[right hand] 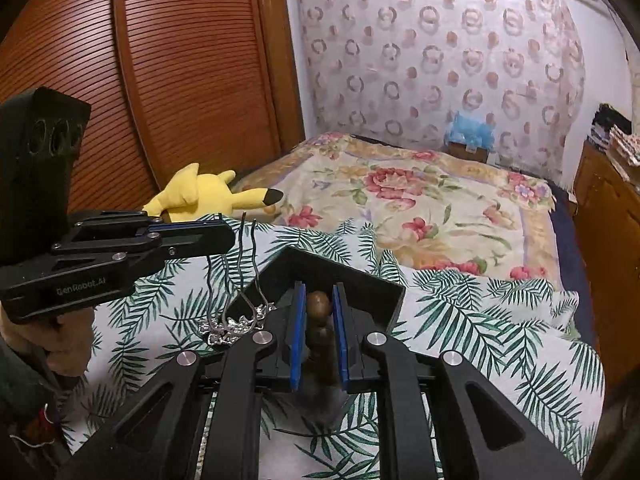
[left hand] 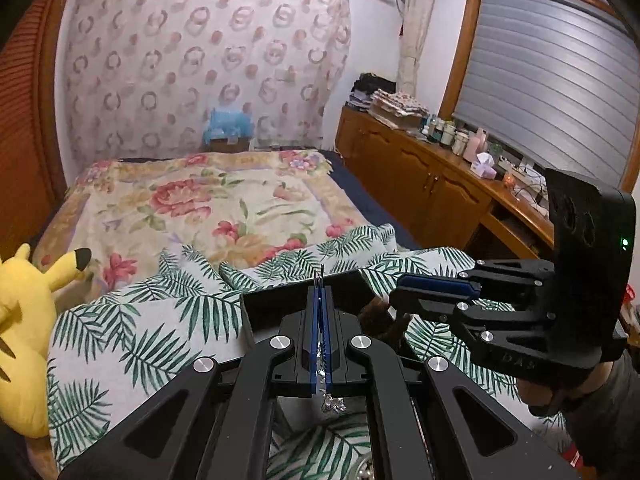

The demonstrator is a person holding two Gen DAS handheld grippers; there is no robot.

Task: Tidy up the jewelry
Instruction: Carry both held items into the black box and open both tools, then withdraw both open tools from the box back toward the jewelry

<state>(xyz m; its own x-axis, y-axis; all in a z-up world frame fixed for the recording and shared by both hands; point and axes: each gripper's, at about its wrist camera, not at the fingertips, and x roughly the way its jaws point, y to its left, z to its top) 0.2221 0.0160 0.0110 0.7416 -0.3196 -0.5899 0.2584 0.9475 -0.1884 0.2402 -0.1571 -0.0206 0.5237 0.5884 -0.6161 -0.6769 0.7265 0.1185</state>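
Silver metal shows between the blue pads of the left gripper (left hand: pixel 320 300): it is clamped tight on a hairpin (right hand: pixel 236 280), whose wavy prongs stick up past the pads in the right-wrist view, left of centre, and whose ornate silver head (right hand: pixel 234 326) hangs below the jaws. The right gripper (right hand: pixel 318 320) is closed on a brown wooden stick (right hand: pixel 319 332) with a rounded knob, held lengthwise between its pads at the middle of that view. Just beyond both grippers a black open box (right hand: pixel 384 300) sits on a palm-leaf cloth (right hand: pixel 500 340), near the frame's centre. In the left-wrist view the right gripper (left hand: pixel 404 300) comes in from the right edge, beside the box (left hand: pixel 256 312). A yellow plush (left hand: pixel 24 320) lies at the lower left there, on the floral bed (left hand: pixel 200 208).
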